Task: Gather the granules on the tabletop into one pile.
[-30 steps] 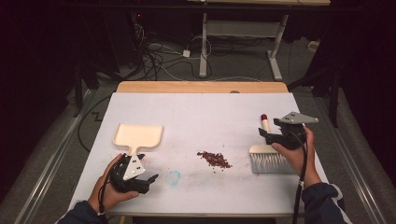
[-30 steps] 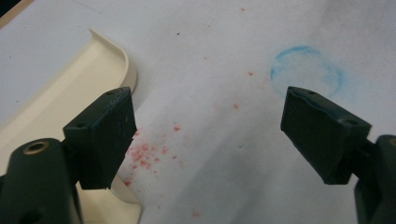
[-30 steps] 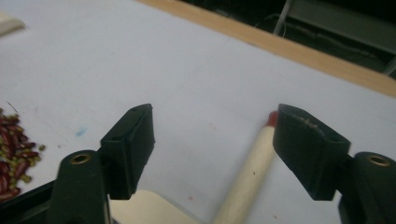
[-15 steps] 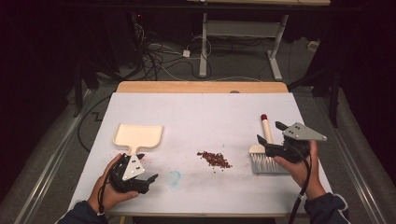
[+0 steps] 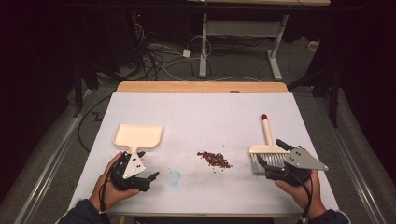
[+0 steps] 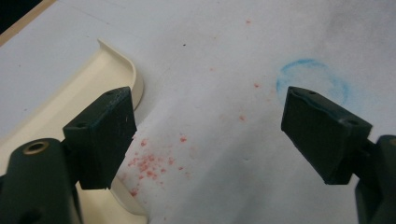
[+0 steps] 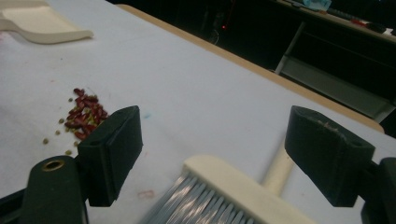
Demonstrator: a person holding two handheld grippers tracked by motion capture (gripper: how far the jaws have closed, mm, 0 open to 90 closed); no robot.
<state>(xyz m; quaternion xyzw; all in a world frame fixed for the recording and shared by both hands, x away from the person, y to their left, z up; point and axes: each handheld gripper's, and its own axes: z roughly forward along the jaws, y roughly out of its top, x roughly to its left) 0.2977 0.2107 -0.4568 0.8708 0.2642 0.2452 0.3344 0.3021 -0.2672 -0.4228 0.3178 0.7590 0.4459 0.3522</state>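
Beans (image 5: 214, 159) lie unswept mid-table as our right gripper (image 5: 275, 163), jaws just spread wide, nears the brush (image 5: 268, 149); our left gripper (image 5: 140, 176) gapes empty by the dustpan (image 5: 138, 136).

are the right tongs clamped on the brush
No, the right tongs stand wide open, with the brush lying on the table between the jaws and untouched by them.

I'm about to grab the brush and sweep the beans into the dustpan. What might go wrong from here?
The right gripper, its fingers open, sits over the brush head, not its handle: a grip there may be awkward. The beans lie loose and may scatter. The dustpan lies free beside the open left gripper and may slide.
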